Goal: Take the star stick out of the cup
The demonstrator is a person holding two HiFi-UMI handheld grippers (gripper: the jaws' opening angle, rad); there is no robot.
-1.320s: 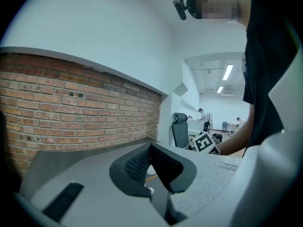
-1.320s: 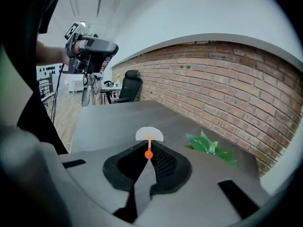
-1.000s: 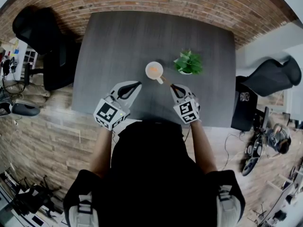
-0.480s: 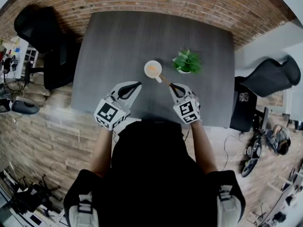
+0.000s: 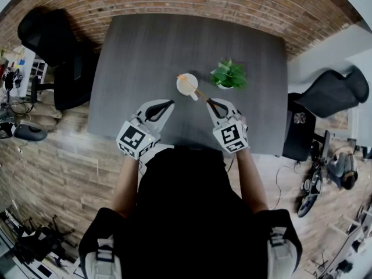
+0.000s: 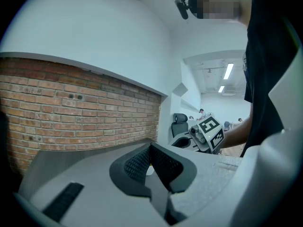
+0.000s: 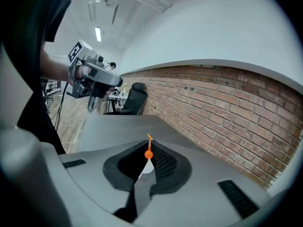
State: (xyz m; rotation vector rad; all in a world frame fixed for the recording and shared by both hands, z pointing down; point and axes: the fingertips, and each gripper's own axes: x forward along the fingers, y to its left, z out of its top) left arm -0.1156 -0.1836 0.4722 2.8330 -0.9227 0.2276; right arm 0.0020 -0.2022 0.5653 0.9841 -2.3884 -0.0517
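A white cup stands mid-table. An orange star stick slants from over the cup's mouth back to my right gripper, which is shut on its lower end. In the right gripper view the star stick rises between the shut jaws of the right gripper, with the cup showing white behind them. My left gripper hovers left of the cup, shut and holding nothing. In the left gripper view the left gripper has a sliver of the cup showing past its jaws.
A small potted plant stands just right of the cup. The dark grey table ends at a brick-patterned floor; black office chairs stand at the left and right. The right gripper's marker cube shows in the left gripper view.
The right gripper has edged up and left towards the cup. The stick's orange end, earlier inside the cup, now stands out over its rim. The left gripper has stayed put.
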